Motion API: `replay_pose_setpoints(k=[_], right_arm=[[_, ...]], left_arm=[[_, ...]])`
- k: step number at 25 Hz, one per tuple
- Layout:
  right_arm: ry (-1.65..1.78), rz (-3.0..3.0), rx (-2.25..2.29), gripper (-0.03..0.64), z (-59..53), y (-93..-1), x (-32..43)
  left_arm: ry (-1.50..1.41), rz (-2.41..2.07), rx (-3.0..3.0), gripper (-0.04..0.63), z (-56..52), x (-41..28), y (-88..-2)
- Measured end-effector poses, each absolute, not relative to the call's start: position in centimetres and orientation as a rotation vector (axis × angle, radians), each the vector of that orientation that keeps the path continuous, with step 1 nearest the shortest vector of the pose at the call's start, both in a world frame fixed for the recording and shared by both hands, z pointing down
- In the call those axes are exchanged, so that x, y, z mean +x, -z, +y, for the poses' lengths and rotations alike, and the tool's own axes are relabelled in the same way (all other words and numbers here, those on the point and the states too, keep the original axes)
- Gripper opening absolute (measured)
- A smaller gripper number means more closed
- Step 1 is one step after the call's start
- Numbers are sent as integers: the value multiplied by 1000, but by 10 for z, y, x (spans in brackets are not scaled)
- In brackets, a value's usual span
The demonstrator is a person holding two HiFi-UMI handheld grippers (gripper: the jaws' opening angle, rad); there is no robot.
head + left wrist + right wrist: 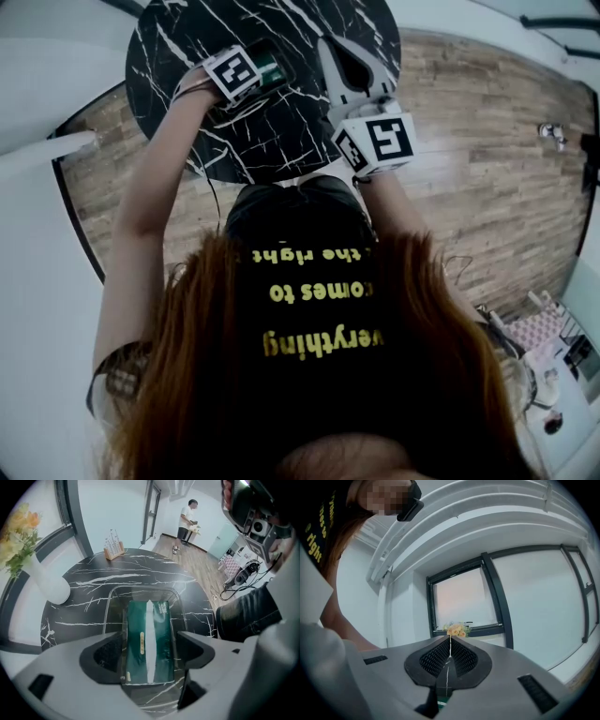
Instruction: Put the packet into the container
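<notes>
**Hazards.** The left gripper (151,654) hangs low over the container (110,603), with one jaw to either side of the packet (161,634).
- A slanted lift could hook a jaw tip on a container wall. The container is clear, looks light and stands loose on the table (93,581), so it would probably slide or tip.
- A pad brushing the packet's soft wrap on the way up could drag one end back over the rim.
- The near end of the packet lies directly under the jaws. I cannot tell whether that end sits fully inside the near wall. If it rests on the rim, a slight knock could spill it out.

**Left gripper.** The jaws stand wide apart and grip nothing. There is a gap on both sides between the pads and the packet.

**Packet position.** The packet lies flat in the container, below and between the left jaws. Its length runs away from the gripper along the jaw line. Placement looks done, so only a clean, straight lift seems to remain.

**Right gripper.** The right gripper (449,656) has its jaws pressed together with nothing between them. It points up toward a window, away from the table, and the packet is not in its view.
</notes>
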State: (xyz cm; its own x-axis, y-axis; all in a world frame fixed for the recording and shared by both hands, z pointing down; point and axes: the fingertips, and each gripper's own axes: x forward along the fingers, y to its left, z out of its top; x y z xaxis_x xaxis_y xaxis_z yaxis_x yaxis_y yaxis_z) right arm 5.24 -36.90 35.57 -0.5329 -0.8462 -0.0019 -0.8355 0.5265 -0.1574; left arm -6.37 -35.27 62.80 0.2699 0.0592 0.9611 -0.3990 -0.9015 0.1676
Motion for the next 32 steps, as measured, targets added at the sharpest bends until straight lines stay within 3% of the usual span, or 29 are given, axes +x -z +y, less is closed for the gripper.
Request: replay_pose_setpoints(k=[3, 12, 19, 26, 32], right_arm=[[209, 2680, -1473, 18, -369, -356, 51], [201, 2685, -1457, 18, -365, -353, 46], [192, 2690, -1445, 18, -361, -351, 44], [189, 2706, -1428, 18, -358, -352, 39], [184, 2735, -1393, 18, -357, -352, 29]], left_arm=[[-1699, -344, 2181, 359, -359, -72, -624], [-1754, -450, 2184, 200, -368, -90, -598], [-1785, -496, 2217, 0, -369, -91, -588], [-1644, -612, 2297, 0, -377, -86, -571], [-1232, -879, 2426, 0, -391, -76, -529]])
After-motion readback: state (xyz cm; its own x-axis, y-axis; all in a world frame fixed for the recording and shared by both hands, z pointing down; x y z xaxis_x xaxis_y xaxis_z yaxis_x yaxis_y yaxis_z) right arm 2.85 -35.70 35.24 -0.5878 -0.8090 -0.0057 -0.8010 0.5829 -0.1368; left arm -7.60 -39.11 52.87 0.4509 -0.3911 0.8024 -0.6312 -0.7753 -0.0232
